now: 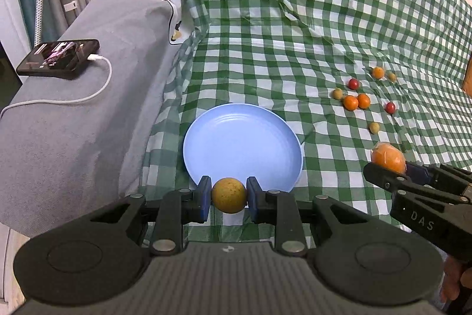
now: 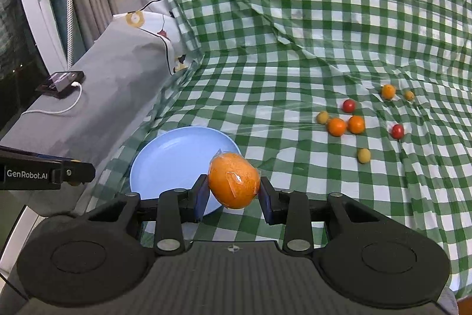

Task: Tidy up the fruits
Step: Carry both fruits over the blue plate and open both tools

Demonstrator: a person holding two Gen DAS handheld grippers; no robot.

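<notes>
Two fruits are clamped: left claw pinches a small, firm yellow-brown round fruit; right claw squeezes a plastic-wrapped orange, likely slippery, above the blue plate's near rim.

Matte black plastic on both grippers, left and right: ribbed grey-black housing, two round discs at the sides, linkage bars pinned with silver rivets, blue pads on the fingers. White "GenRobot.AI" lettering along the left one's side, "DAS" on the right's. Bare skin behind the right.
</notes>
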